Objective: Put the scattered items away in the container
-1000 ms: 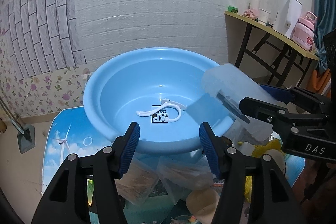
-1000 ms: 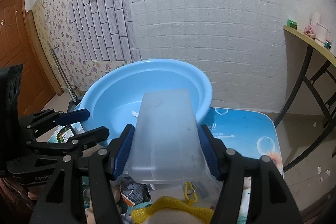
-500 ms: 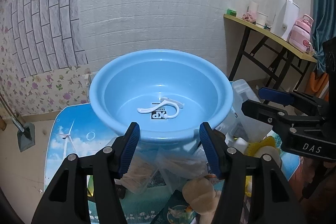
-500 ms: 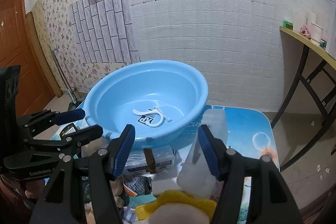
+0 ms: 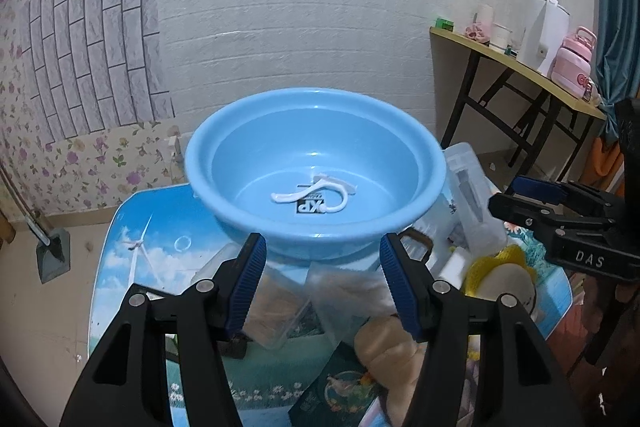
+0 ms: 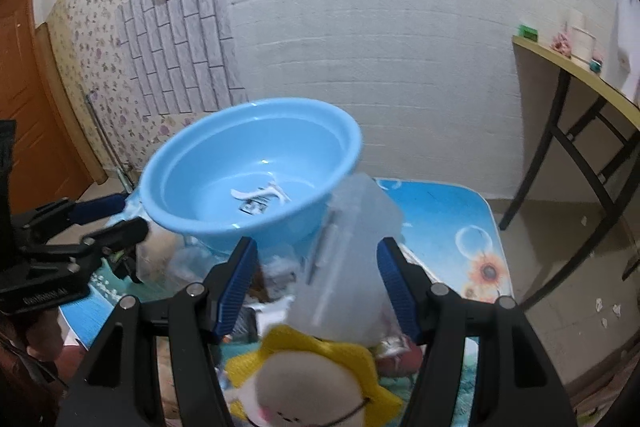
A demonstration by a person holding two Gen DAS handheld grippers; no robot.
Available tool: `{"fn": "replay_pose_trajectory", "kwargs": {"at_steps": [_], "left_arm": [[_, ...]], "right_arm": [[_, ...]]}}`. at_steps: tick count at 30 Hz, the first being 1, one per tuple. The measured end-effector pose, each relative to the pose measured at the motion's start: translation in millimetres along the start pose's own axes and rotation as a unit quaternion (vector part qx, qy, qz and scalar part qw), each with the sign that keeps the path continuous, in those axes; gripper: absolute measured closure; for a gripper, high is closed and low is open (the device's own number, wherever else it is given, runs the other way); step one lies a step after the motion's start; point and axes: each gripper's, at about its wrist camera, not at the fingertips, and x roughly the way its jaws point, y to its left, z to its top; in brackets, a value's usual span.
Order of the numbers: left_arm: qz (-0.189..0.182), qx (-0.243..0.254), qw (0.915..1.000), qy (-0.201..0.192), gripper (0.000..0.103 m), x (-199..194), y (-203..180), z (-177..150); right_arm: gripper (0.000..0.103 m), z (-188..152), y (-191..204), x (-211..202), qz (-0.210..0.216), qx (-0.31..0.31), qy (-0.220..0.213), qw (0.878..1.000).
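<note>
The right tool (image 6: 316, 283) stands wide open with nothing gripped: the frosted translucent plastic box (image 6: 352, 247) that it clamped a second ago over the round light-blue plastic basin (image 6: 256, 183) has been let go, and it did not end up inside. It now leans tilted outside the basin's right wall, seemingly against it, resting among the clutter on the sky-printed blue worktop (image 6: 448, 223), and the right-wrist view is smeared, so it may not have settled. The left tool (image 5: 322, 279) is likewise wide open and empty, hovering at the basin's near rim above some clear plastic bags of brownish contents (image 5: 280, 307); from that side the box (image 5: 468, 203) shows just right of the basin (image 5: 320, 163), near the right tool's (image 5: 508, 195) blue-padded tips. Inside the basin lies only a white plastic hook (image 5: 316, 191) across a black-and-white label. A yellow-hooded plush doll (image 6: 312, 383) sits in front of the right tool, and a tan plush toy (image 5: 384, 343) lies beside the left one. By my judgement the task has barely begun: the box needs picking up again, and the bags and toys are all yet to go in.
</note>
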Motion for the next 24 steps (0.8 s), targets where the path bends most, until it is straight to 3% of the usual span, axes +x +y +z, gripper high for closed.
{"fn": "replay_pose_trajectory", "kwargs": {"at_steps": [7, 12, 20, 24], "left_arm": [[0.000, -0.018, 0.9998, 0.007, 0.044, 0.6, 14.3, -9.9], [0.008, -0.014, 0.9999, 0.005, 0.036, -2.3, 23.2, -20.3], [0.001, -0.055, 0.9980, 0.032, 0.028, 3.5, 54.0, -43.3], [0.015, -0.044, 0.9984, 0.032, 0.021, 5.1, 57.0, -48.4]], "right_arm": [[0.041, -11.2, -10.1, 13.7, -0.002, 0.019, 0.026, 0.999], [0.041, -14.7, -4.0, 21.7, 0.002, 0.013, 0.037, 0.999], [0.038, -21.3, -19.0, 32.4, 0.011, 0.049, 0.055, 0.997], [0.038, -21.6, -18.1, 38.5, 0.020, 0.056, 0.064, 0.996]]}}
